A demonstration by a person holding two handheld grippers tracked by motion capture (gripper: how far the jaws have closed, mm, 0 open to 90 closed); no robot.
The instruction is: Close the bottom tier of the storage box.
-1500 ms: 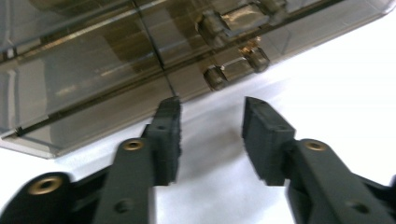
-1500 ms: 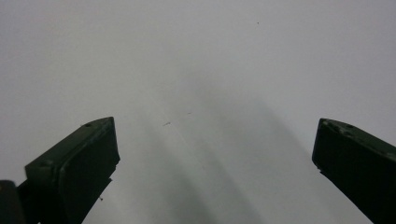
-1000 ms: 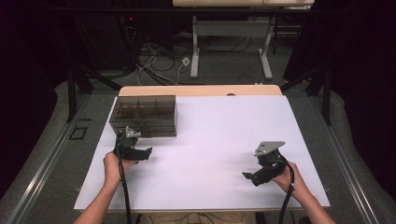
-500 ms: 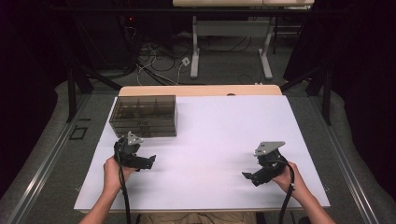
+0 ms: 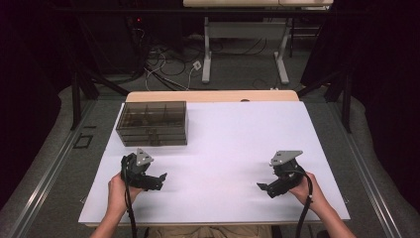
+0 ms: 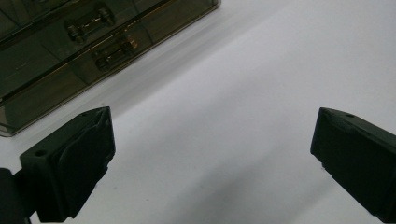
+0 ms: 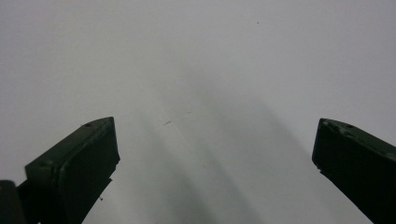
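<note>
Drawer box point(image 5: 152, 123) sits at table's far-left, smoked rigid plastic, likely light, slick; best hold judged at small drawer handles point(image 6: 114, 50). Left gripper point(image 5: 159, 179) near box, jaws spread wide, holding nothing. Right gripper point(image 5: 263, 187) well apart over bare white sheet point(image 5: 237, 148), jaws equally wide, nothing held.

The bench point(image 5: 223, 95) is made of light wood. A big white sheet point(image 5: 233, 148) covers most of its top. A dark see-through box with drawers point(image 5: 152, 123) sits on the sheet, at the far left corner.
</note>
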